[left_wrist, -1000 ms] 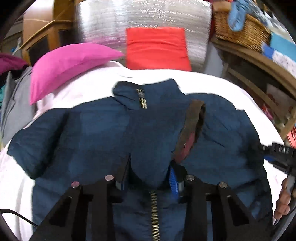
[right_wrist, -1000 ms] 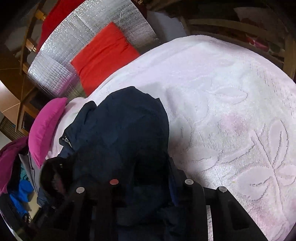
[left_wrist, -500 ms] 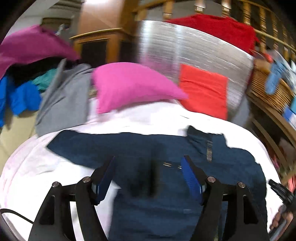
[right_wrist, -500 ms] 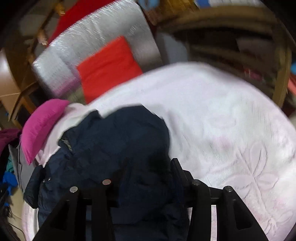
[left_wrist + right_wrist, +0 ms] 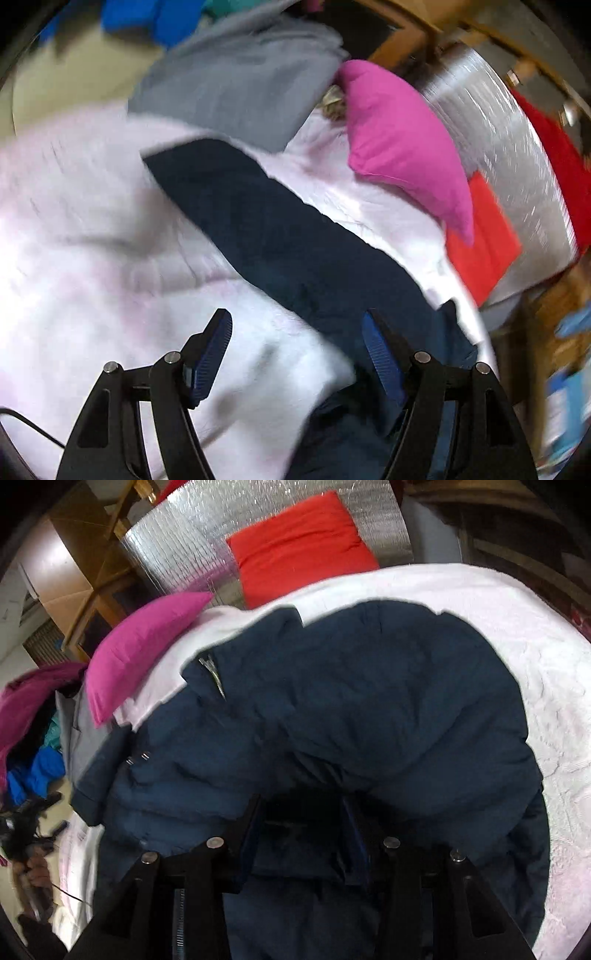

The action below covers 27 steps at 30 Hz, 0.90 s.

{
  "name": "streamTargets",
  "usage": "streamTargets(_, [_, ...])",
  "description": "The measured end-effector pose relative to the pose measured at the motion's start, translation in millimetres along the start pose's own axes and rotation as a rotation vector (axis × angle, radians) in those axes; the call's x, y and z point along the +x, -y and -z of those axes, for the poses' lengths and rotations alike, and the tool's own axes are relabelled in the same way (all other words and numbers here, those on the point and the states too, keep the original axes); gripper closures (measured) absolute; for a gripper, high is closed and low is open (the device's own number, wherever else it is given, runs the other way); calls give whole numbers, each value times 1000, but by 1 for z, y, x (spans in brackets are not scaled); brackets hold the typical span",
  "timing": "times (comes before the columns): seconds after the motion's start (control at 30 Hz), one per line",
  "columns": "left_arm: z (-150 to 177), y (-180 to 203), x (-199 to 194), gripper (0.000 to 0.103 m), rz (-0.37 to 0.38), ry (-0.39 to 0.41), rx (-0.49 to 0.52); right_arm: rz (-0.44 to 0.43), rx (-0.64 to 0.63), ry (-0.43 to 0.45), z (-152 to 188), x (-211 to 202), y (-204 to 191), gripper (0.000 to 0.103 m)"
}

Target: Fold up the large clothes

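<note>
The jacket (image 5: 369,709) lies spread on the white blanket (image 5: 92,229), one sleeve (image 5: 258,221) running toward ten o'clock in my left view. I judge the sleeve-folding step is underway. My left gripper (image 5: 295,354) hangs released above that sleeve and needs to grasp it; my right gripper (image 5: 303,830) is clenched on jacket fabric.
</note>
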<state>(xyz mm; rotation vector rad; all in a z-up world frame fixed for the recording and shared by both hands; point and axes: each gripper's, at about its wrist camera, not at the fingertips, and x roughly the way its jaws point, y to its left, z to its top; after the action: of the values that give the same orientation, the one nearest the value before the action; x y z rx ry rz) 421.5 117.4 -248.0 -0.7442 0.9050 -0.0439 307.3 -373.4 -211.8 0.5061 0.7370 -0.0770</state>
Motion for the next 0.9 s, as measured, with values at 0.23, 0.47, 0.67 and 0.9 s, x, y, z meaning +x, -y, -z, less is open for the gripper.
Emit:
streamTargets(0.23, [-13, -28, 29, 30, 75, -16, -184, -26, -29, 124, -2, -28, -8, 56])
streamTargets(0.47, [-26, -39, 50, 31, 91, 2, -244, 2, -35, 128, -5, -20, 1, 56])
streamTargets(0.67, [-37, -36, 61, 78, 65, 42, -209, 14, -19, 118, -4, -17, 9, 56])
streamTargets(0.9, [-31, 22, 17, 95, 68, 170, -20, 31, 22, 150, -8, -33, 23, 56])
